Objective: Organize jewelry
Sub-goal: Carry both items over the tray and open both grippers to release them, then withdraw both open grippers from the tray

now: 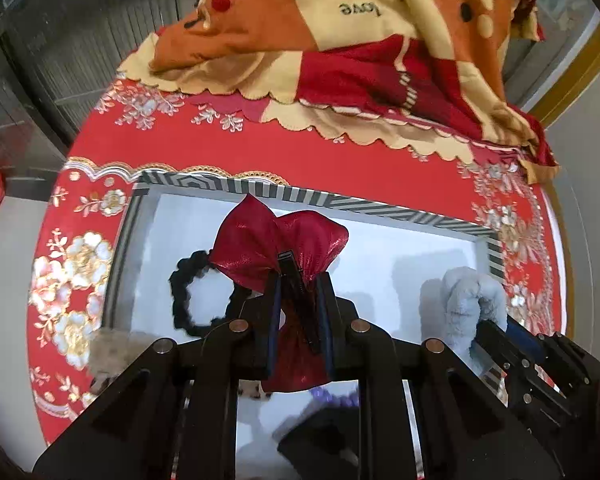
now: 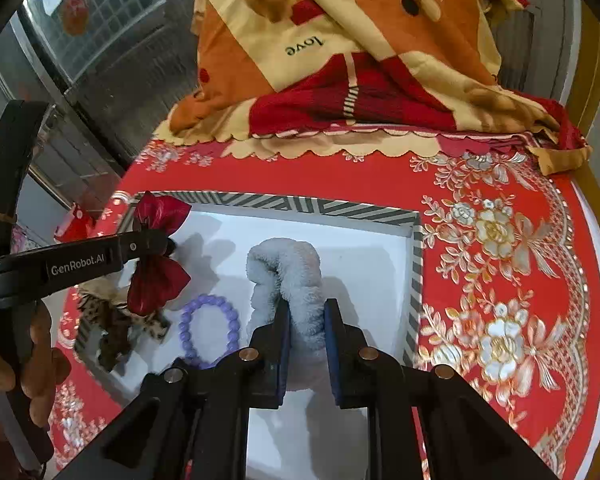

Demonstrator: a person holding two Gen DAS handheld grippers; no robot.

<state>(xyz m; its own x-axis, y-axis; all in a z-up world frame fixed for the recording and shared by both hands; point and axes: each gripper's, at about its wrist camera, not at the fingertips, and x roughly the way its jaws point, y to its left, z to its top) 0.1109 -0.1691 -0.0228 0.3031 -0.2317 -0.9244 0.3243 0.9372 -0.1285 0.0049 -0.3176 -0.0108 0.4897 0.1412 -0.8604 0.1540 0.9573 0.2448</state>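
While the left tongs (image 1: 302, 280) pinch a shiny red satin bow clip (image 1: 278, 240) lengthwise between their jaws, the right tongs (image 2: 307, 316) clamp an upright fluffy grey scrunchie (image 2: 288, 276).

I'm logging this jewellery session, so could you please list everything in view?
box: one, white with striped rim, on the red cloth
red bow clip: one, in the left jaws above the box
grey scrunchie: one, in the right jaws
black scrunchie: one, in the box
purple bead bracelet: one, in the box
leopard bow: one, at the box's left edge
blanket: one, orange and red, behind
left gripper: shut
right gripper: shut
hand: one, on the left gripper's handle
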